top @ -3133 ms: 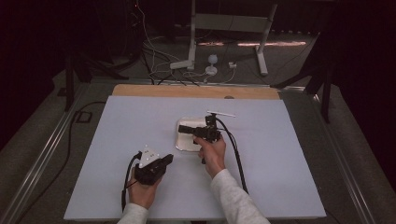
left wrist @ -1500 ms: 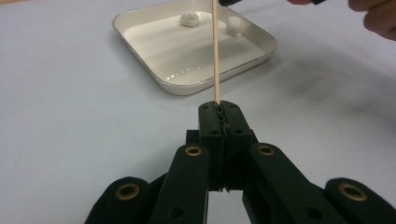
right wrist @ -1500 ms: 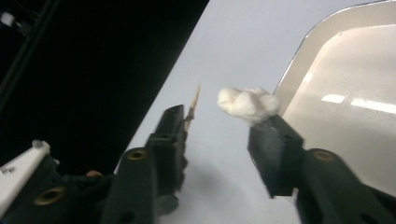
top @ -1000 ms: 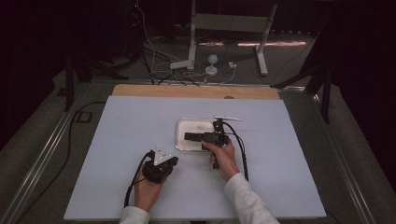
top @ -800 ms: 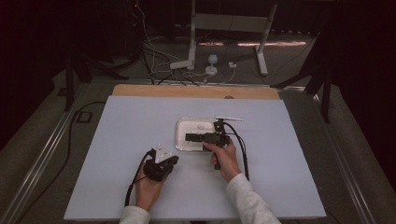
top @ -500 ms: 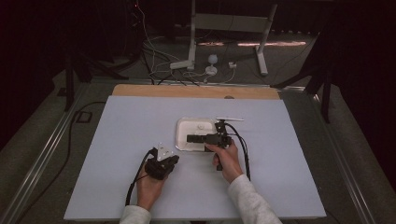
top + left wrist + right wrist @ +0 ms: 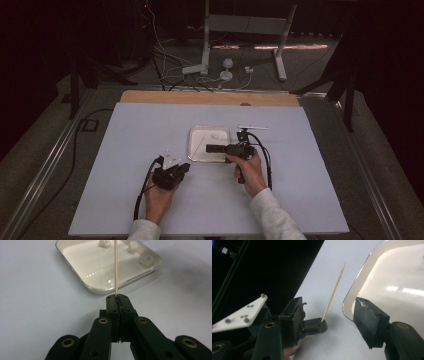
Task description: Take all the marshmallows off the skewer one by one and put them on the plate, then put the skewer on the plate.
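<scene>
In the left gripper view my left gripper [image 7: 117,298] is shut on the base of a thin wooden skewer [image 7: 116,265], which points at a shallow white tray [image 7: 75,262] holding small white lumps [image 7: 146,260]. From above, the left gripper [image 7: 183,168] rests on the table near the tray's [image 7: 196,150] front left corner. My right gripper [image 7: 209,148] reaches left over the tray's front edge. Its jaws [image 7: 330,306] stand open and have just been opening a little, with nothing gripped. Beyond them are the skewer [image 7: 334,292] and the tray's rim [image 7: 352,293].
A short white stick [image 7: 252,127] lies on the table just behind the right gripper. The pale blue table top [image 7: 125,130] has a wooden strip [image 7: 200,97] along its far edge. Cables and a stand's feet [image 7: 207,65] lie on the floor beyond.
Since the oldest frame my left hand has shifted right toward the tray. The right gripper has turned to point left along the tray's front edge. Over the last second both hands barely moved.
</scene>
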{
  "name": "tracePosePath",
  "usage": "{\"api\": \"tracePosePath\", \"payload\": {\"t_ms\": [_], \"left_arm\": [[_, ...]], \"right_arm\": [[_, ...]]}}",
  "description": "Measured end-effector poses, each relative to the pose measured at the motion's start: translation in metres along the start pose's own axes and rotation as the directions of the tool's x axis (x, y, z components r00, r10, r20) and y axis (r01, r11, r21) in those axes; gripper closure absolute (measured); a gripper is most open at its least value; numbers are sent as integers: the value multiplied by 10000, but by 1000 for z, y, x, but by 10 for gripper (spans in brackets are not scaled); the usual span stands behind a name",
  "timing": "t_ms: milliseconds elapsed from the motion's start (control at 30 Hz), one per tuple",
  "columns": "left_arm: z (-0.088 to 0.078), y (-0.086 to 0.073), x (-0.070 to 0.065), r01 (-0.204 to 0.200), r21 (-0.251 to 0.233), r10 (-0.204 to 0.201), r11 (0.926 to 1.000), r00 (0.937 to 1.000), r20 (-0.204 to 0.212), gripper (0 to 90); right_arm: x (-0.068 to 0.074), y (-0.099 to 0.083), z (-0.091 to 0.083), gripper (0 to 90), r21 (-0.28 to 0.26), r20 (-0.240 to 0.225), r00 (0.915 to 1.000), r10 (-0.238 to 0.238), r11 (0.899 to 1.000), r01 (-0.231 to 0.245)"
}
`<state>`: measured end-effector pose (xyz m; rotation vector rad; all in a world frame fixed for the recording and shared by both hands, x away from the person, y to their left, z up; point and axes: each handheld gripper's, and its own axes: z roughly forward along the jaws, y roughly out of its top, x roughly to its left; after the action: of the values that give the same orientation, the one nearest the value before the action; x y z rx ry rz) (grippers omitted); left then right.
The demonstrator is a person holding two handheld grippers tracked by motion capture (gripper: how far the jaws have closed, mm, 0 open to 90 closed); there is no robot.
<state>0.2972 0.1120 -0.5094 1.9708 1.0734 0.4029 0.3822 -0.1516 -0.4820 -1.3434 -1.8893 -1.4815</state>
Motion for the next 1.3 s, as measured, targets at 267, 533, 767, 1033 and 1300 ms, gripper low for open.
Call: {"api": "tracePosePath", "payload": {"t_ms": [267, 533, 767, 1033, 1300], "left_arm": [[-5, 14, 7, 353, -383, -351, 9986, 9994, 46, 896], [-2, 30, 8, 707, -588, -704, 9958, 9975, 81, 895], [8, 41, 11, 1139, -601, -1142, 9917, 9935, -20, 890], [31, 48, 11, 1457, -248, -1464, 9890, 9889, -260, 887], [60, 52, 9, 1740, 449, -1713, 9837, 9835, -577, 877]], "right_arm": [[13, -6, -13, 309, -178, 252, 9892, -1444, 9893, 1449], [19, -12, -26, 243, -218, 652, 9701, -2337, 9716, 2355], [18, -19, -42, 217, -444, 972, 9646, -2451, 9672, 2502], [14, -29, -66, 208, -757, 1284, 9547, -2684, 9572, 2793], [13, -34, -86, 195, -927, 1599, 9455, -2836, 9493, 3004]]}}
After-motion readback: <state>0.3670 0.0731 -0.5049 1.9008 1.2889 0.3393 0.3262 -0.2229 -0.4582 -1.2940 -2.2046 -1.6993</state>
